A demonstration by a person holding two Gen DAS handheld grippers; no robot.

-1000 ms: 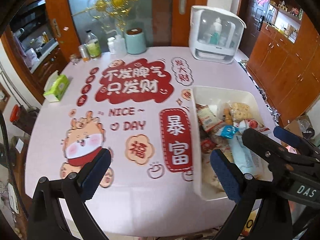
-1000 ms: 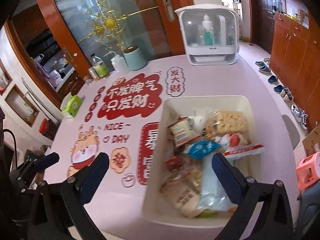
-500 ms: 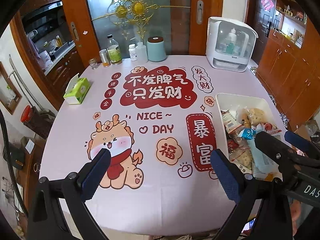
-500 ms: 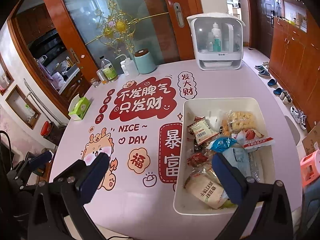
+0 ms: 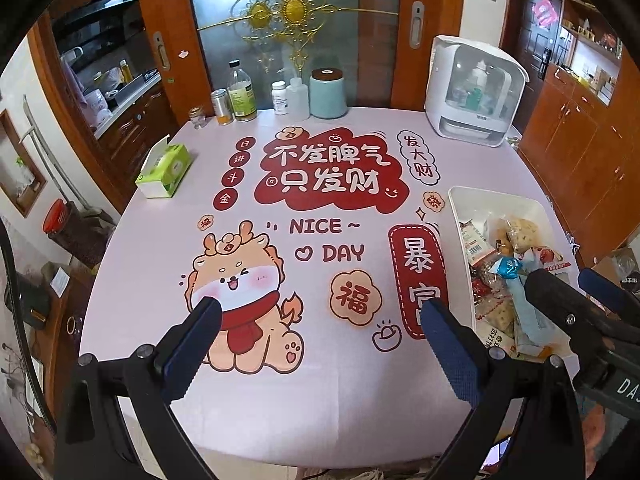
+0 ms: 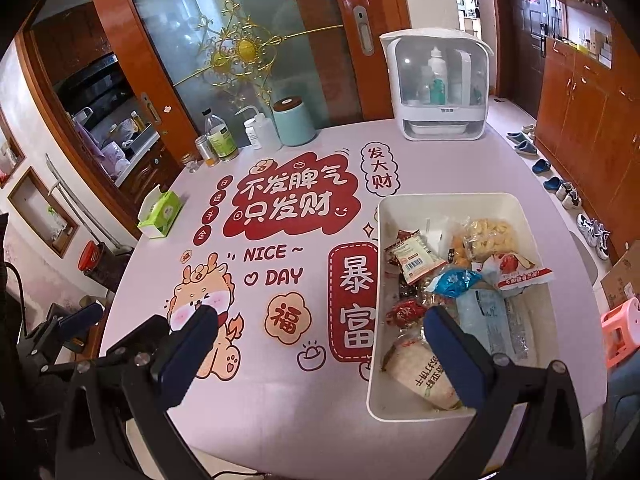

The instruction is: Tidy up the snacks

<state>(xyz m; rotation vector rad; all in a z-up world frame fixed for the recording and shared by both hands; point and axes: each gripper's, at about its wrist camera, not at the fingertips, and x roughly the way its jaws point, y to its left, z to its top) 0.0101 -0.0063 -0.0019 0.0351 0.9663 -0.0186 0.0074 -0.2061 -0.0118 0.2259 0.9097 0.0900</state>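
A white rectangular bin [image 6: 448, 200] sits on the right side of the pink table, holding several snack packets [image 6: 416, 258]. It also shows at the right of the left wrist view [image 5: 496, 196]. My left gripper [image 5: 316, 344] is open and empty, held above the table's near edge, left of the bin. My right gripper [image 6: 320, 354] is open and empty above the near edge, its right finger over the bin's near end. In the left wrist view the right gripper [image 5: 580, 292] shows over the bin. In the right wrist view the left gripper [image 6: 80, 320] shows at the far left.
A green tissue box [image 5: 164, 166] lies at the table's left edge. Bottles and a teal canister [image 5: 328, 94] stand along the far edge, with a white appliance [image 5: 472, 92] at the far right. A pink stool [image 6: 622, 332] and shoes are on the floor to the right.
Both grippers have pulled back and up from the bin toward the near edge, so more of the table shows. Both stay open and empty.
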